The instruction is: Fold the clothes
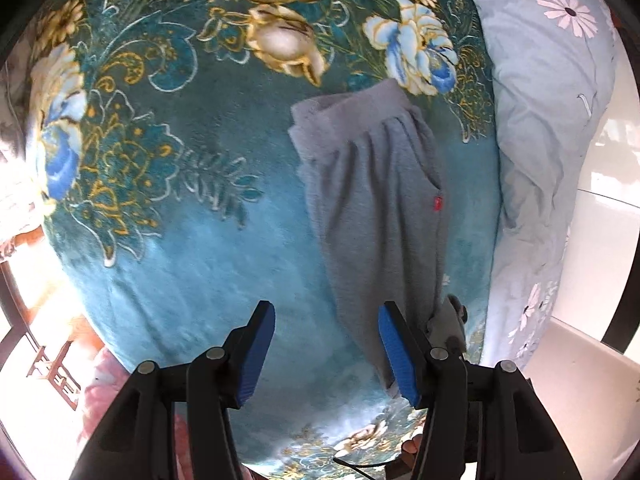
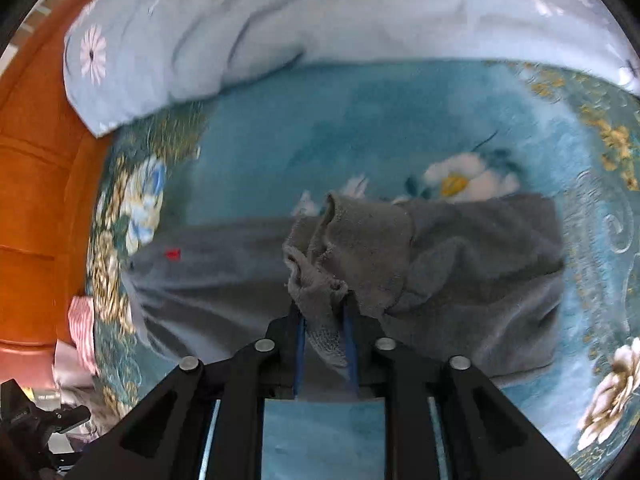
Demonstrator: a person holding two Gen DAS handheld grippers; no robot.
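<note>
The grey trousers (image 2: pixel 224 272), laid on the blanket (image 1: pixel 200 240), are judged soft, limp and light (best pinched at hems or waistband), one ribbed cuff (image 2: pixel 320 304) being gripped in the nearly closed right gripper (image 2: pixel 325 350), the left gripper (image 1: pixel 326 354) half open and empty.

The trousers (image 1: pixel 376 216) are grey fleece, with a gathered elastic waistband (image 1: pixel 344 108) and a small red tag (image 1: pixel 438 203) beside a pocket seam. In the left wrist view they lie stretched out lengthwise on the bed, waistband at the far end. In the right wrist view the trousers (image 2: pixel 224 280) lie crosswise, tag (image 2: pixel 173 254) to the left, and a ribbed cuff (image 2: pixel 320 292) is lifted and bunched over the middle, the leg doubled back and rumpled.
</note>
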